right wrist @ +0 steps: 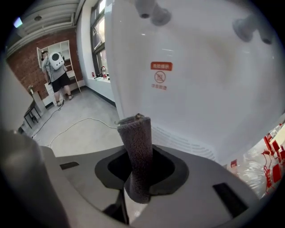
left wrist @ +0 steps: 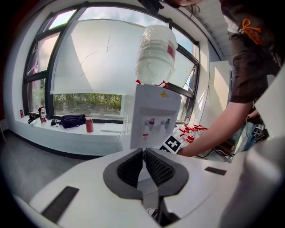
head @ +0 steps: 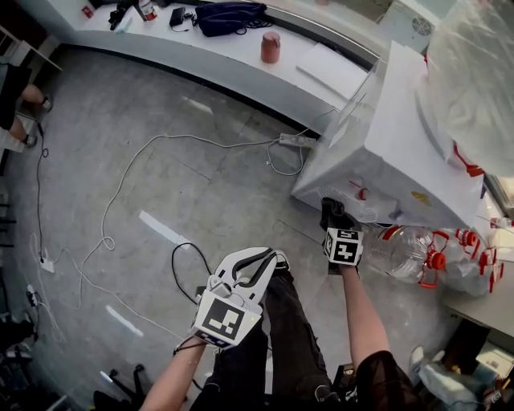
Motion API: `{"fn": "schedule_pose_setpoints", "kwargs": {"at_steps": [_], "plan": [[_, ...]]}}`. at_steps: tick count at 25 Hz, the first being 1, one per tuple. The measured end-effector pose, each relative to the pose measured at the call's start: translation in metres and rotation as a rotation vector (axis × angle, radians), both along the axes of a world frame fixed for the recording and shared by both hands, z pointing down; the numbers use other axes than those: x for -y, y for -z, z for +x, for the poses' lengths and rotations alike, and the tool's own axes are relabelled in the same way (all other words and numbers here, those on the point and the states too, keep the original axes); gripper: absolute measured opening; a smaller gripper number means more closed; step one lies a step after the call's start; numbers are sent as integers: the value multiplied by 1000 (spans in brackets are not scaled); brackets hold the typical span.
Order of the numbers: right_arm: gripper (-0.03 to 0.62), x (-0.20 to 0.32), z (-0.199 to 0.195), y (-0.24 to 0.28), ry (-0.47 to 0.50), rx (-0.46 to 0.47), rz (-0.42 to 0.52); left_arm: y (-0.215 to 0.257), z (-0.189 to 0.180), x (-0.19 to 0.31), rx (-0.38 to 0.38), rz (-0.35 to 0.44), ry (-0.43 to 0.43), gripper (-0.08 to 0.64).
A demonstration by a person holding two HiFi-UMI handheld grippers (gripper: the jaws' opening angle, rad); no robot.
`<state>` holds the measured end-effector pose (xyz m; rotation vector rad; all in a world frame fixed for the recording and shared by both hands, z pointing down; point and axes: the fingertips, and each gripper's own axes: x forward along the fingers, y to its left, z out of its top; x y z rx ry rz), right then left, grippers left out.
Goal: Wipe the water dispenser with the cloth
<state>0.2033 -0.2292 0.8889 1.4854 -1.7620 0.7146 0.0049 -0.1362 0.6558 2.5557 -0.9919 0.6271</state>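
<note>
Cloth (right wrist: 136, 151), a grey roll clamped in my right gripper (right wrist: 139, 169), sits close to the water dispenser (right wrist: 200, 89) front, below its taps (right wrist: 151, 13); risk: drag on the panel could pull it from the jaws; left gripper (left wrist: 143, 164), jaws together on nothing, well back from the dispenser.

floor (head: 161, 104) bearing water dispenser (head: 385, 152) | white cable (head: 128, 172) trailing to power strip (head: 295, 140) | bottles (head: 401, 250) lying beside dispenser

light: we get bright daylight from windows (left wrist: 84, 67) beyond the left claw (left wrist: 143, 153) | glare: water dispenser (right wrist: 200, 89) ahead of right claw (right wrist: 139, 167) washes out | edges: fisheye bend, black corners
</note>
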Motion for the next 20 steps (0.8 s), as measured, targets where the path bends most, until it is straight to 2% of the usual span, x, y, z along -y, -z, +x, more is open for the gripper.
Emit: {"fn": "schedule_pose_setpoints", "kwargs": {"at_steps": [14,20], "plan": [[103,-41,119,1,-172,-79,-29,-6,43,-7,-2,-5,-83,31],[103,-51,184,9,-295,-119,-37,-9,50,-9,4,-14,-85,31]]}}
